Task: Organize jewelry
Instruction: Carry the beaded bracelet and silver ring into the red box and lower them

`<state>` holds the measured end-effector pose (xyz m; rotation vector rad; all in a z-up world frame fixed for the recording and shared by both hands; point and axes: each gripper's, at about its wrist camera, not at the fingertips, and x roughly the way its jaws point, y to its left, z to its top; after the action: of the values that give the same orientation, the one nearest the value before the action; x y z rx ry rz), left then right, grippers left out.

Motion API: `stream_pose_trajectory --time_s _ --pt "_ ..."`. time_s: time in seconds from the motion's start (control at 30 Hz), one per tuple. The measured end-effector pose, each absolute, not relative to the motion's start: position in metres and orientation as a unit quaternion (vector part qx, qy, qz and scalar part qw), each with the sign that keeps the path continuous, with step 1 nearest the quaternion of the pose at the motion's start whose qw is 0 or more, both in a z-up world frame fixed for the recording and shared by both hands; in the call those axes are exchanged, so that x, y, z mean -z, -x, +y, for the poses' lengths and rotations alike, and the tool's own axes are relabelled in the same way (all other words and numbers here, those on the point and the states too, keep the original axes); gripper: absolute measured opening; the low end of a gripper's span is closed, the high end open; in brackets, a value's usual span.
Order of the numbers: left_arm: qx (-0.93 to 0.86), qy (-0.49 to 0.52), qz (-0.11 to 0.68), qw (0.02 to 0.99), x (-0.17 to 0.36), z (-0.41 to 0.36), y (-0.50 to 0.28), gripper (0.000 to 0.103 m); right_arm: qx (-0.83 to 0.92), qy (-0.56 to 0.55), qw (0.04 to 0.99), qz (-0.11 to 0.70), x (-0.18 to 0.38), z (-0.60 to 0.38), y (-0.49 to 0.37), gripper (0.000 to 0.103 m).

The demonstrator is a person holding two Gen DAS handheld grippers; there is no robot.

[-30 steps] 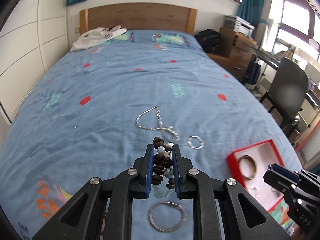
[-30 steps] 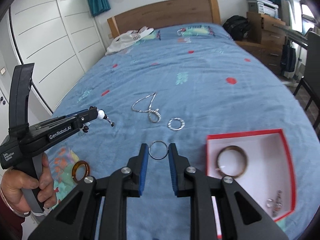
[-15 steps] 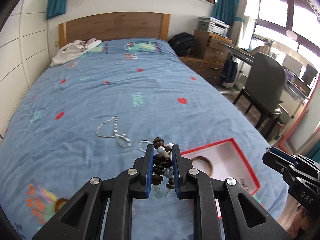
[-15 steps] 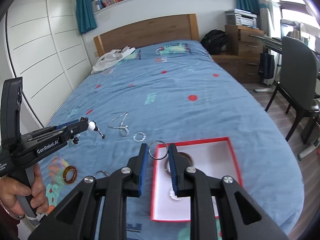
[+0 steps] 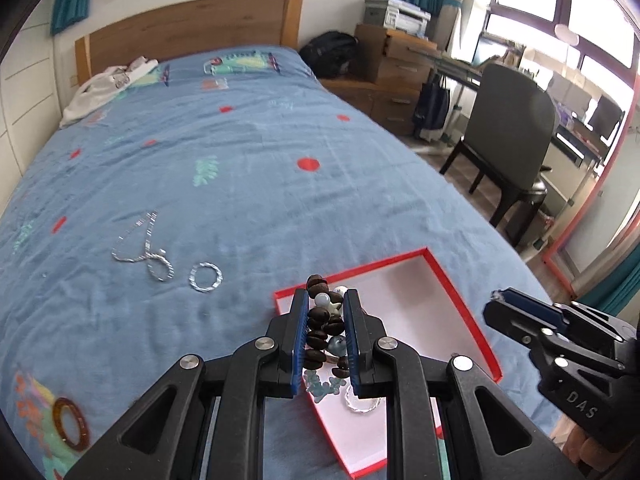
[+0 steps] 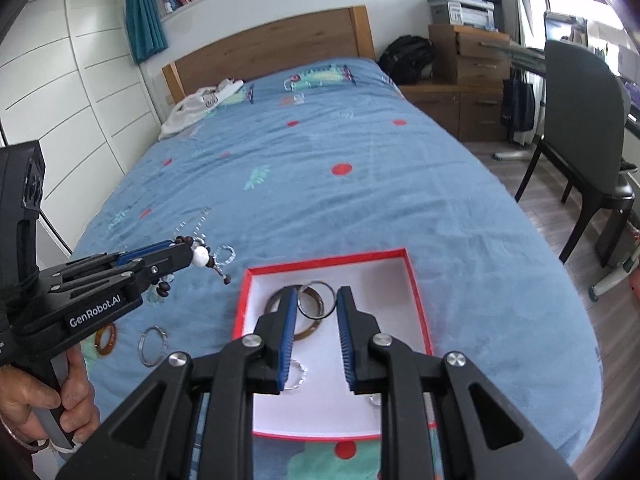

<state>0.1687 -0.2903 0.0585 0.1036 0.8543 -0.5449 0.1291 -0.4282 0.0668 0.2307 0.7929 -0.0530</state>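
My left gripper [image 5: 325, 303] is shut on a brown beaded bracelet [image 5: 322, 320] with white and blue charms, held above the near left corner of the red-rimmed white box [image 5: 460, 300]. In the right wrist view the left gripper [image 6: 188, 254] hangs left of the box [image 6: 416, 292]. My right gripper [image 6: 317, 300] holds a thin silver ring [image 6: 316, 300] between its jaws above the box, over a brown bangle [image 6: 280, 300]. Small silver rings [image 6: 296, 374] lie in the box.
On the blue bedspread lie a silver chain [image 5: 138, 240], a twisted silver ring [image 5: 205, 277], an amber bangle [image 5: 72, 424] and a thin silver hoop [image 6: 152, 346]. A dark chair [image 5: 508, 140] and desk stand right of the bed. White clothing [image 5: 108, 84] lies by the headboard.
Both grippers have moved right, from over the bedspread to over the red box. Each keeps its hold: the left on the beaded bracelet, the right on the silver ring.
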Motion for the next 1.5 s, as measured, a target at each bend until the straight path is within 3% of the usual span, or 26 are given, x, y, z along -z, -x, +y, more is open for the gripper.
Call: stream_pose_trajectory --time_s 0.37,0.83,1.5 --pt "0.259 -0.075 0.455 0.849 0.011 -0.33 -0.194 0.017 0.034 -0.134 0.89 0.434 0.01 -0.458 -0.176 0.02" --pt "0.25 -0.075 0.491 0.831 0.059 -0.341 -0.212 0.017 0.05 -0.122 0.869 0.477 0.049 -0.468 -0.214 0.02" --pt "0.249 -0.07 0.491 0.832 0.064 -0.341 -0.216 0.02 0.037 -0.092 0.862 0.497 0.059 -0.458 -0.218 0.021"
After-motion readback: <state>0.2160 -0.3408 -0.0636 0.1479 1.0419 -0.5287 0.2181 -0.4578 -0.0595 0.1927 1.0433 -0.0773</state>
